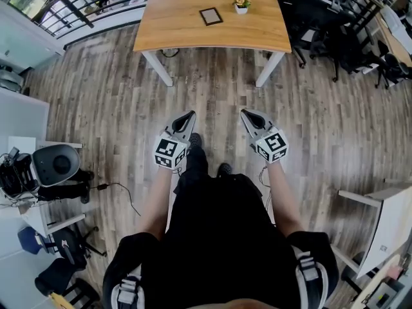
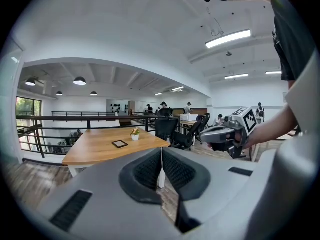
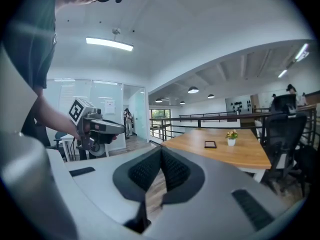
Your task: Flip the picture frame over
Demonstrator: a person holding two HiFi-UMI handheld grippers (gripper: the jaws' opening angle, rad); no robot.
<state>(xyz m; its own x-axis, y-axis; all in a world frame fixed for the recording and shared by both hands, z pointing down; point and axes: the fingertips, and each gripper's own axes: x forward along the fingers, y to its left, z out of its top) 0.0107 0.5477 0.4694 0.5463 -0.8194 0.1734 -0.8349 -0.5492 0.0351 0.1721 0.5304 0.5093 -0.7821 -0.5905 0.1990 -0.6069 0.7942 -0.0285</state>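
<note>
Wood-plank floor (image 1: 212, 89): brown-grey boards run under everything. The person stands on them a good way short of the counter, with both arms held out in front.
Railing (image 1: 84, 2): dark metal bars along the far left edge of the room, beyond the counter's left end.
Left gripper (image 1: 188, 114): held out level in the person's left hand, with its marker cube toward the body and its nose aimed at the counter. In the left gripper view the jaws (image 2: 161, 151) are closed, the two dark ribbed pads meet along one line, and nothing is between them.
Counter (image 1: 187, 24): a light wooden top on white legs, straight ahead of the person and well apart from both grippers.
Picture frame (image 1: 210, 16): small, with a dark border. It lies flat on the counter toward the far side, just left of the flower pot and not touching it. It shows the same way in the left gripper view (image 2: 119, 144) and the right gripper view (image 3: 210, 144). Neither gripper is near it.
Flower pot (image 1: 241, 5): a little white pot with yellow and pink blooms, upright on the counter just right of the frame.
Right gripper (image 1: 246, 113): level with the left one and just beside it, a gap of bare floor between them. In the right gripper view its jaws (image 3: 161, 153) are also pressed together on nothing.
Office chairs (image 1: 335, 18): black, crowded beyond the counter's right end.
</note>
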